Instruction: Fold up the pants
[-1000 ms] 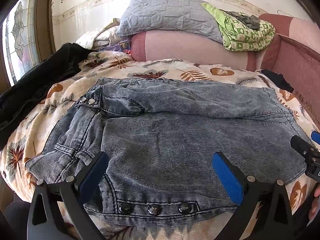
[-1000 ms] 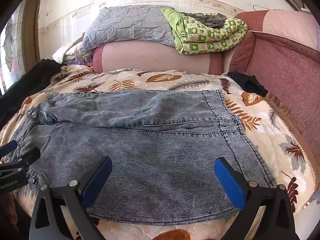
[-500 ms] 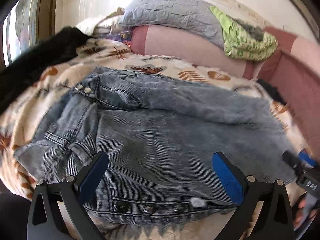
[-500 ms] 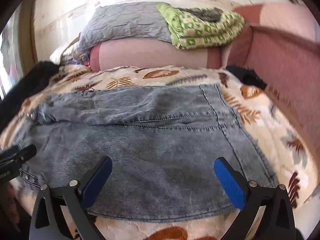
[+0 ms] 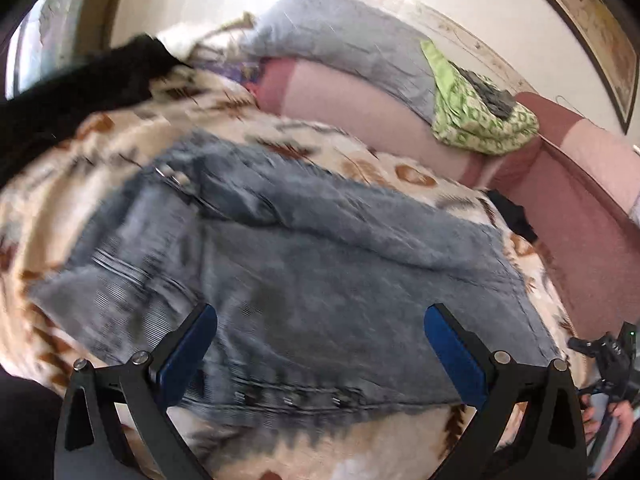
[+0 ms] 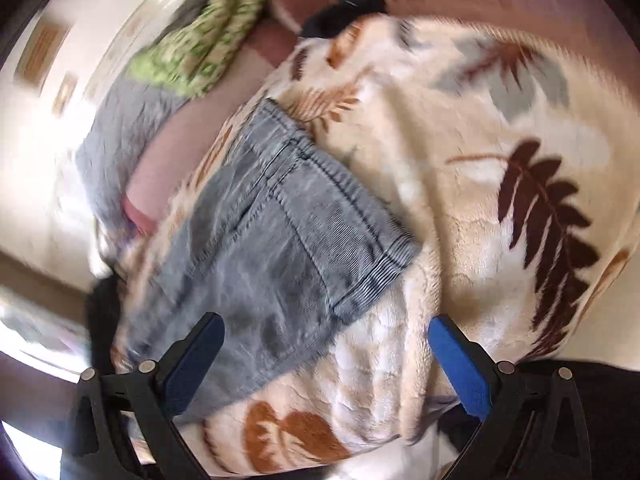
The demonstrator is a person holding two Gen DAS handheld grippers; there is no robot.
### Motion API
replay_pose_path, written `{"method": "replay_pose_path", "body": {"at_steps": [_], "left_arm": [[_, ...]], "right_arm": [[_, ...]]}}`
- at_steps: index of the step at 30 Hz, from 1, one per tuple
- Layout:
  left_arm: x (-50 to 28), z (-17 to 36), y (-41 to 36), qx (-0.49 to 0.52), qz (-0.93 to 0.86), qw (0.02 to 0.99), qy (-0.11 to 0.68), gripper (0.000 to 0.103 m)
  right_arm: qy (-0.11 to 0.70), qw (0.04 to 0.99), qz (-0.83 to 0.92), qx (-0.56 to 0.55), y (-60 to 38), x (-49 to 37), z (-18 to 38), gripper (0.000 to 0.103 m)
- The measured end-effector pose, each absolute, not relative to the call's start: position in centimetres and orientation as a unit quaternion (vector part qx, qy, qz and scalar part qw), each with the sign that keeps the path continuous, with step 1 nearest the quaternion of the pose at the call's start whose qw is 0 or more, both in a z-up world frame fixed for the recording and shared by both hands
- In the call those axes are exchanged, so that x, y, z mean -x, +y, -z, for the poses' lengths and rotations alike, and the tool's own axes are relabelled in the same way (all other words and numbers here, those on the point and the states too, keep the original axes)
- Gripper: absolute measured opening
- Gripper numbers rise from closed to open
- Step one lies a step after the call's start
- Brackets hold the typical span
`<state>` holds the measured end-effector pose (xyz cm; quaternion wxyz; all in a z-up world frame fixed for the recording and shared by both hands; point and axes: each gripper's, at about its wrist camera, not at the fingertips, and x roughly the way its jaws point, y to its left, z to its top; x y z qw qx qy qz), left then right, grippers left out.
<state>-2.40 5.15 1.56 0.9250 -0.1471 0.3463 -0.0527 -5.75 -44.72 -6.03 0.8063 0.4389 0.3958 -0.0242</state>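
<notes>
- Left wrist view: the left tool (image 5: 320, 338) hovers with its blue-padded fingers (image 5: 188, 354) spread wide and nothing between them.
- The pants (image 5: 304, 280), grey-blue denim, lie flat on the leaf-print blanket (image 5: 80, 184) covering the bed; the tool sits over their near edge, where a row of dark buttons (image 5: 288, 399) runs along the hem, blurred.
- Behind the pants, a pink bolster (image 5: 352, 108) crosses the bed's far side, with a grey quilted pillow (image 5: 344, 40) on top of it.
- A green patterned cloth (image 5: 480, 120) lies folded on the bolster to the right of the pillow.
- A black garment (image 5: 80, 92) lies on the blanket to the left of the pants and beyond them.
- The right tool (image 5: 612, 354) shows at the frame's right edge, just past the pants' right corner; from here I cannot tell how its fingers stand.
- Right wrist view: strongly tilted and blurred. The right tool (image 6: 324, 344) has its fingers (image 6: 460, 368) spread apart, holding nothing.
- The pants (image 6: 276, 248) lie on the blanket (image 6: 500, 120), with their stitched hem corner just ahead of the gap between the fingers; the left finger is over denim, the right over bare blanket.
- Beyond the pants, the green cloth (image 6: 200, 40) and grey pillow (image 6: 120, 136) appear smeared by motion.
</notes>
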Motion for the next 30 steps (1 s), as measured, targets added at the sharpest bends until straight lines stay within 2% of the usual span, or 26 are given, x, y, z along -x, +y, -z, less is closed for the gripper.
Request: {"method": "replay_pose_path", "body": {"at_steps": [4,9,11,13,17,22,27,30], "left_arm": [[2.5,-1.7,8.2,0.166,0.01,0.923,0.347,0.103],[3.0,-0.7,12.6,0.203,-0.046,0.913,0.351,0.103],[3.4,-0.7,13.7,0.212,-0.059,0.912,0.346,0.103],[3.5,-0.8,14.3,0.212,-0.071,0.912,0.342,0.103],[3.7,-0.5,15.1,0.206,-0.082,0.913,0.342,0.103],[3.4,0.3,15.4,0.214,-0.084,0.906,0.355,0.103],[3.7,0.5,17.4,0.245,-0.114,0.894,0.359,0.103],[3.8,1.3,19.5,0.284,-0.137,0.872,0.375,0.103]], "right_arm": [[0.397,0.774,0.027,-0.492,-46.3,4.5,7.2,0.103],[0.382,0.779,0.025,-0.496,-46.4,4.2,6.0,0.101],[0.38,0.777,0.023,-0.502,-46.1,4.4,5.8,0.099],[0.374,0.774,0.017,-0.51,-46.0,5.2,5.7,0.09],[0.336,0.788,0.025,-0.516,-46.0,7.0,4.0,0.089],[0.378,0.776,0.023,-0.505,-45.3,4.0,6.1,0.088],[0.373,0.769,0.056,-0.516,-46.3,3.7,7.3,0.067],[0.38,0.772,0.059,-0.506,-46.5,3.5,7.2,0.061]]}}
